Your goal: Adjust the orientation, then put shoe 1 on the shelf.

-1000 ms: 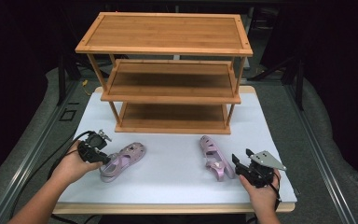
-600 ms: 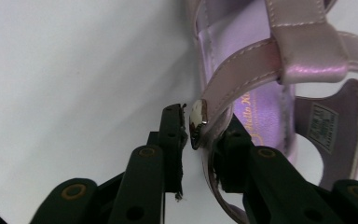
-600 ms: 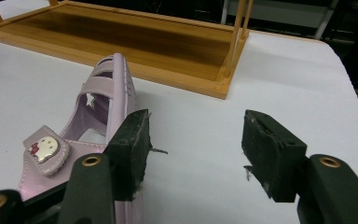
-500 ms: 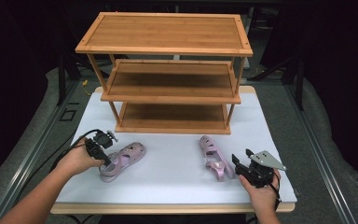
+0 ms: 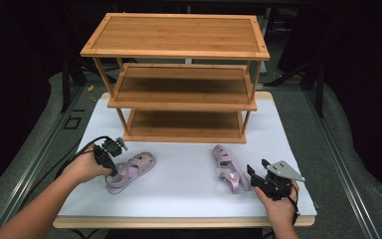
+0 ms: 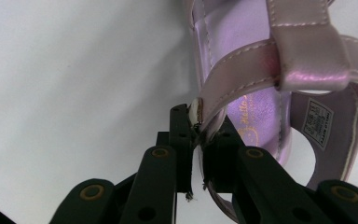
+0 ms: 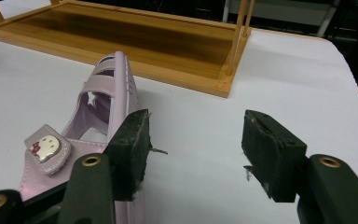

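Sandal (image 6: 279, 93) in my left gripper: gold "hello" print on insole, rest unreadable; size label (image 6: 318, 122) too small to read.

Two sandals (image 5: 129, 170) (image 5: 227, 168) lie apart (left, right) before the shelf rack (image 5: 181, 79).

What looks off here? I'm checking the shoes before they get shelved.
The two pink sandals lie apart and splayed, not paired: left sandal has its heel strap pinched in the left gripper, right sandal lies beside the open right gripper. No damage shows.

front strip: open between sandals (image 5: 184, 174) | behind: shelf rack (image 5: 179, 99) blocks
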The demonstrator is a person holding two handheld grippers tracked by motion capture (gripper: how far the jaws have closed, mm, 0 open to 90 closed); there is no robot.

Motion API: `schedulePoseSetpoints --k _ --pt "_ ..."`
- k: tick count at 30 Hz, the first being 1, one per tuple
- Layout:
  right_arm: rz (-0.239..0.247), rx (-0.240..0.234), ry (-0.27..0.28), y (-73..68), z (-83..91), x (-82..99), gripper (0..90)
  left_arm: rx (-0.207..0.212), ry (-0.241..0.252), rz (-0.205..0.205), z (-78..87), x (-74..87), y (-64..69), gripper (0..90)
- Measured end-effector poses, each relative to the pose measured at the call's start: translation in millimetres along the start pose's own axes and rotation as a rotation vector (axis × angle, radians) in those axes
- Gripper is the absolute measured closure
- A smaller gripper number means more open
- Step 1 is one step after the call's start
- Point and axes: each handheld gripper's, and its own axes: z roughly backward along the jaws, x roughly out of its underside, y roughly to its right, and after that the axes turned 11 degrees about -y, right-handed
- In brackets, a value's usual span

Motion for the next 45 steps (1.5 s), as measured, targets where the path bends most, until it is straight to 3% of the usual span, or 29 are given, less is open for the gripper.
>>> schedulePoseSetpoints --k 4,9,16,25,27,28,29,30,31,32,33,34,35,36,37,38,39,40,41,42,43,44,45 --pt "0.000 -0.001 0.000 0.5 0.4 0.3 41.6 -0.011 0.006 0.004 0.8 0.1 -0.5 82.8" --pt "-0.002 0.001 0.004 0.6 1.1 0.1 41.6 0.005 0.037 0.016 3.1 1.5 -0.6 83.0" --pt "-0.002 -0.004 0.001 0.5 -0.5 -0.1 41.6 0.026 0.042 0.017 5.0 3.0 -0.6 83.2" --pt "-0.003 -0.002 0.003 1.0 0.2 -0.1 41.6 0.060 0.125 0.033 10.6 12.8 -1.5 83.2" --pt "-0.005 -0.001 -0.001 1.4 1.1 -0.3 41.6 0.072 0.193 0.045 10.1 20.4 -1.2 83.2" --pt "-0.005 -0.001 -0.001 1.4 1.1 -0.3 41.6 0.072 0.193 0.045 10.1 20.4 -1.2 83.2" --pt "-0.007 -0.001 0.003 1.4 0.5 0.0 41.6 0.089 0.254 0.062 10.6 27.4 -1.6 83.2" --pt "-0.007 -0.001 0.003 1.4 0.5 0.0 41.6 0.089 0.254 0.062 10.6 27.4 -1.6 83.3" --pt "-0.008 -0.003 0.002 1.3 0.4 0.1 41.6 0.103 0.321 0.081 10.6 35.5 -1.7 83.3" --pt "-0.008 -0.003 0.002 1.3 0.4 0.1 41.6 0.103 0.321 0.081 10.6 35.5 -1.7 83.3" --pt "-0.011 -0.005 0.003 1.4 0.6 0.0 41.6 0.106 0.388 0.099 10.8 44.0 -1.7 83.3" --pt "-0.011 -0.005 0.003 1.4 0.6 0.0 41.6 0.106 0.388 0.099 10.8 44.0 -1.7 83.3" --pt "-0.012 -0.007 0.000 1.5 1.0 0.0 41.6 0.115 0.460 0.127 11.0 51.7 -2.0 83.3" --pt "-0.012 -0.007 0.000 1.5 1.0 0.0 41.6 0.115 0.460 0.127 11.0 51.7 -2.0 83.2" --pt "-0.012 -0.007 0.003 1.6 0.4 0.0 41.6 0.121 0.525 0.154 11.9 58.1 -1.9 83.3" --pt "-0.011 -0.006 0.002 1.6 0.1 0.1 41.6 0.121 0.557 0.168 13.3 61.3 -1.5 83.3" --pt "-0.011 -0.006 0.000 1.5 -0.1 0.1 41.6 0.123 0.587 0.174 15.0 64.2 -1.1 83.3" --pt "-0.011 -0.006 0.000 1.5 -0.1 0.1 41.6 0.123 0.587 0.174 15.0 64.2 -1.1 83.2" --pt "-0.011 -0.005 0.000 1.3 -0.1 0.1 41.6 0.133 0.662 0.189 18.9 70.3 0.5 83.3" --pt "-0.013 -0.004 0.000 1.4 0.1 0.1 41.6 0.133 0.662 0.189 18.9 70.3 0.5 83.3" --pt "-0.016 -0.002 0.001 1.5 0.1 0.0 41.6 0.155 0.732 0.208 22.5 75.5 2.1 83.3" --pt "-0.019 -0.002 0.000 1.7 0.1 0.1 41.6 0.155 0.732 0.208 22.5 75.5 2.1 83.2" --pt "-0.020 -0.009 0.002 2.2 -0.1 0.2 41.6 0.170 0.797 0.218 26.0 79.6 3.1 83.2"
